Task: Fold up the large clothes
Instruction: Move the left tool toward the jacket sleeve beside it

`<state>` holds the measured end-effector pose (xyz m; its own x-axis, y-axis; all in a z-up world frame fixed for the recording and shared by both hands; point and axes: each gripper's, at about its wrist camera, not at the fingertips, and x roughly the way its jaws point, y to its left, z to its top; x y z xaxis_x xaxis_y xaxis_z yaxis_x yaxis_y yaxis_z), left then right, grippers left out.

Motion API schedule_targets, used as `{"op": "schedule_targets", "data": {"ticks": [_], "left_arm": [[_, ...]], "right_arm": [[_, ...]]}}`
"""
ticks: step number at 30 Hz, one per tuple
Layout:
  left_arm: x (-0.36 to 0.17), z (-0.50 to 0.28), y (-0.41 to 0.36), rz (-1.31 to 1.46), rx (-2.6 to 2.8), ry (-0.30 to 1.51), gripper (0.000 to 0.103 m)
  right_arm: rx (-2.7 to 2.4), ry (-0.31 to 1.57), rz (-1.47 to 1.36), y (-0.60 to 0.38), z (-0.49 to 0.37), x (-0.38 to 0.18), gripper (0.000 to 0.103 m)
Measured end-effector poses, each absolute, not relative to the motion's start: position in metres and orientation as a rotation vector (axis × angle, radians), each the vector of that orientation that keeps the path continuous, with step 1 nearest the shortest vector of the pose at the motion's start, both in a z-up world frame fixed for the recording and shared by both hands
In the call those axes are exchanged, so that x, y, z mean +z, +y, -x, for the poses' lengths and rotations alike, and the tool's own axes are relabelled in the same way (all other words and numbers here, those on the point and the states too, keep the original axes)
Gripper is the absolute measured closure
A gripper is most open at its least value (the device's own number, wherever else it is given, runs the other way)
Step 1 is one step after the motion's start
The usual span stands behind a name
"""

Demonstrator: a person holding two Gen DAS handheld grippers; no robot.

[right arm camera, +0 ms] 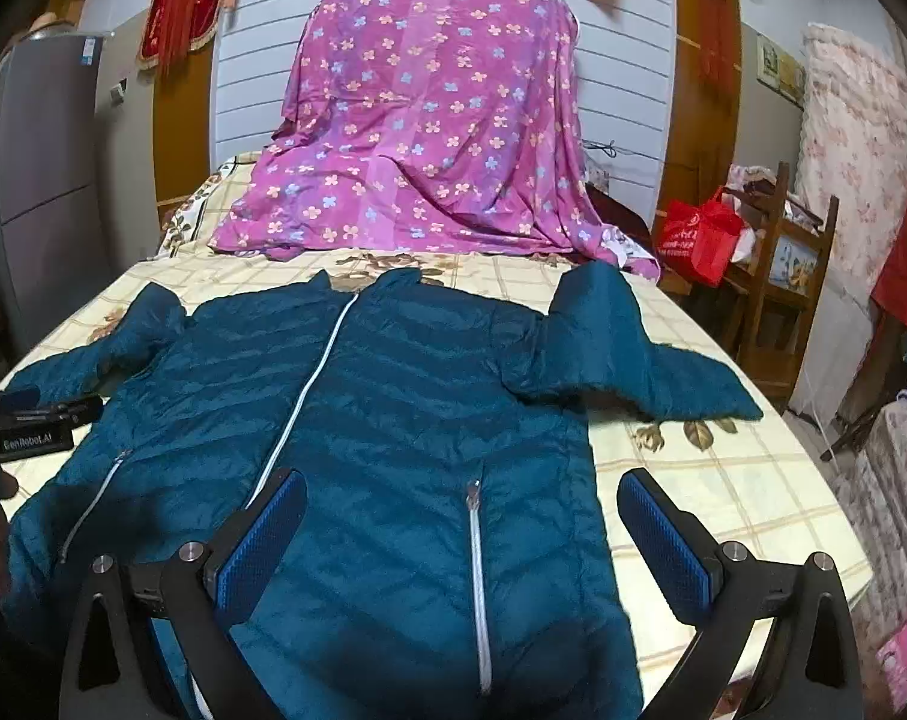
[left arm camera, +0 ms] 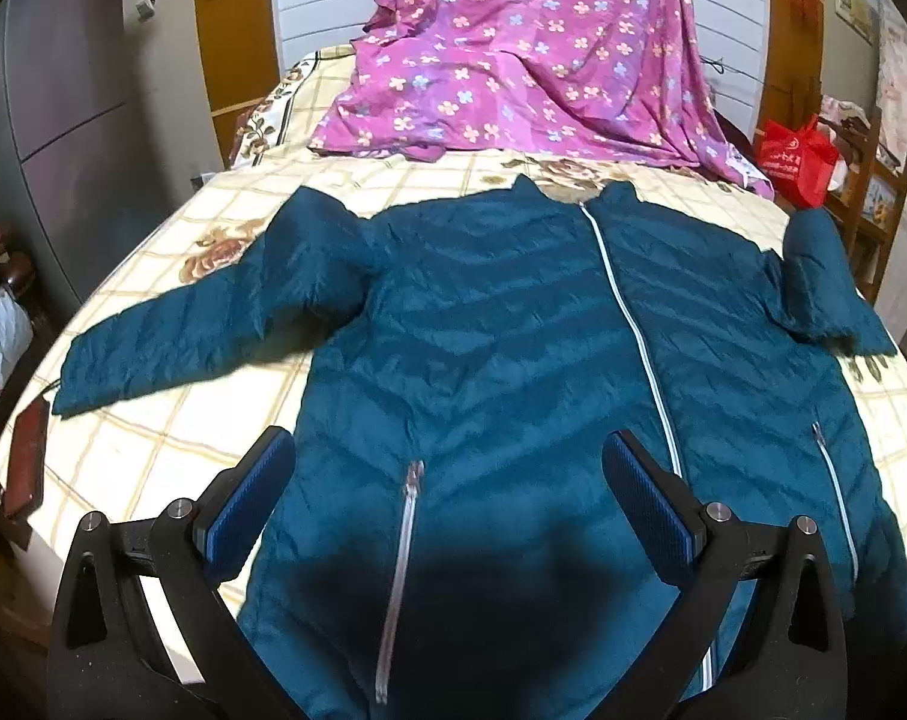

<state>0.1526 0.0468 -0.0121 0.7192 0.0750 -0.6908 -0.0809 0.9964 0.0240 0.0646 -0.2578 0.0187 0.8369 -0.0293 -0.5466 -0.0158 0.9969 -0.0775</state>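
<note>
Plainly, with both the left gripper (left arm camera: 447, 498) and right gripper (right arm camera: 462, 537) gaping empty above the jacket (left arm camera: 513, 330), spread flat on the bed (left arm camera: 153, 450), collar at twelve o'clock, slick puffy fabric may slip or bunch if pinched shallowly.

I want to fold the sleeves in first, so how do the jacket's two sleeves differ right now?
The left sleeve lies stretched out long toward the bed edge; the right sleeve is bent, its upper part humped up. The left sleeve's cuff reaches nearer the jacket hem; the right sleeve's points sideways. Both are the same teal quilted fabric, resting on the bed cover.
</note>
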Motion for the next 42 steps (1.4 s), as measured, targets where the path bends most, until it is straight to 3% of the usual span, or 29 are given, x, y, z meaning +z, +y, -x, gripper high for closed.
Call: {"op": "schedule_targets", "data": {"ticks": [14, 25, 42], "left_arm": [[-0.033, -0.208, 0.057, 0.001, 0.064, 0.76, 0.0], [-0.063, -0.238, 0.073, 0.011, 0.093, 0.745, 0.0], [-0.068, -0.239, 0.079, 0.078, 0.052, 0.774, 0.0]], "right_arm": [[-0.055, 0.46, 0.186, -0.271, -0.122, -0.01, 0.0], [-0.101, 0.569, 0.087, -0.291, -0.144, -0.037, 0.0], [-0.104, 0.571, 0.088, -0.282, -0.149, -0.042, 0.0]]}}
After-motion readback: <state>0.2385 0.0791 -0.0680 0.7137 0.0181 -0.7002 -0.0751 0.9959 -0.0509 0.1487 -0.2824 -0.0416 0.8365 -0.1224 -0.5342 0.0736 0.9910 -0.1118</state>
